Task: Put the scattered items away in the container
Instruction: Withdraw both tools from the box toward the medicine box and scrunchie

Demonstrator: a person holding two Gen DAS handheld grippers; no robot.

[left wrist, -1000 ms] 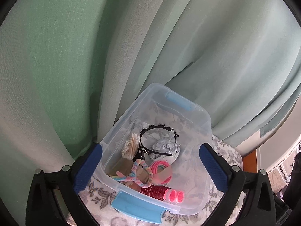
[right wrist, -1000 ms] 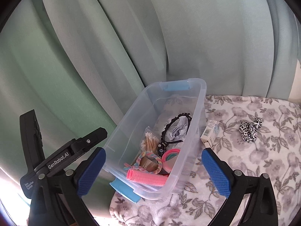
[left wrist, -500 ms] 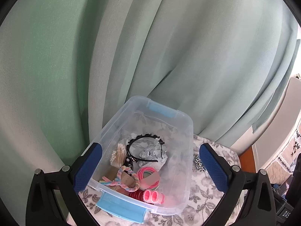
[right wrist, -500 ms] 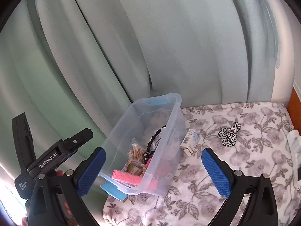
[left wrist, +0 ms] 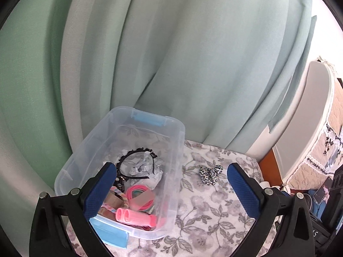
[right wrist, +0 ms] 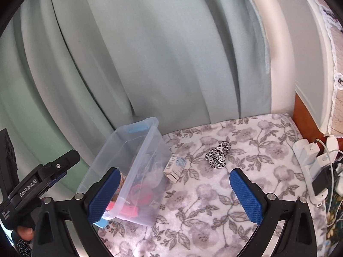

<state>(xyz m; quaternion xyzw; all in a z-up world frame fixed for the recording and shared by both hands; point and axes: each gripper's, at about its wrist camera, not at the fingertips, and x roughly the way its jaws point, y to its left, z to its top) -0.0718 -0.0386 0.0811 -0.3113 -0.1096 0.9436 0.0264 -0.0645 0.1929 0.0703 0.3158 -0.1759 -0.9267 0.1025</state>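
I see a pale green curtain (left wrist: 171, 53) filling the back, hanging in heavy folds, daylight glowing through on the left. It drops to a surface under a grey floral cloth (right wrist: 225, 203). Right of the curtain: white wall (right wrist: 285, 53), then a strip of orange-brown wood (right wrist: 304, 115). Far right, a white power strip (right wrist: 308, 160) with chargers and cables plugged in. Bright light at the upper right edge.

Both wrist views above the container (left wrist: 120, 150), shared floral cloth (right wrist: 214, 192).
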